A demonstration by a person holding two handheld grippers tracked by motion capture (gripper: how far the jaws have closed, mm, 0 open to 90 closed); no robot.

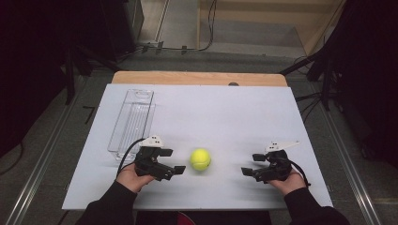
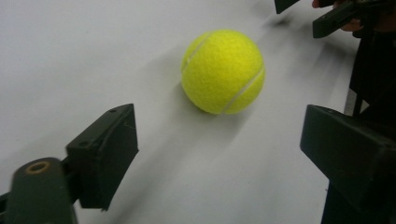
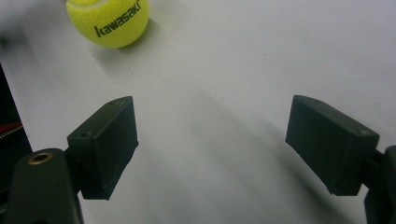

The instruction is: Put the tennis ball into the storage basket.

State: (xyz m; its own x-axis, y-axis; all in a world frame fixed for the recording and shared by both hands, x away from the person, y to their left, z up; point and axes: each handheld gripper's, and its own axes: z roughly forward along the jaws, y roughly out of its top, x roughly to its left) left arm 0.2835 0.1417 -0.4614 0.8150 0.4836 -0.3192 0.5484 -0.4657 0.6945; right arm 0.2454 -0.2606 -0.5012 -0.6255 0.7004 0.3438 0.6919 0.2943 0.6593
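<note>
Yellow tennis ball (image 1: 200, 159) on the white table (image 1: 211, 112); approach step, left gripper (image 1: 170, 162) nearest.
Both left and right gripper (image 1: 250, 164) gape empty; next we must advance left to straddle the ball.

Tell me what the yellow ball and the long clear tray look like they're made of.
Tennis ball: fuzzy yellow felt, matte, with pale curved seams and printed lettering. Tray: probably clear hard plastic, glossy; the white table shows through it and its rims catch light.

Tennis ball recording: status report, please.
Left gripper open, jaws facing the tennis ball, not touching. Right gripper open, farther off. Ball rests on the white board. Clear tray off to the left, no obstruction.
</note>
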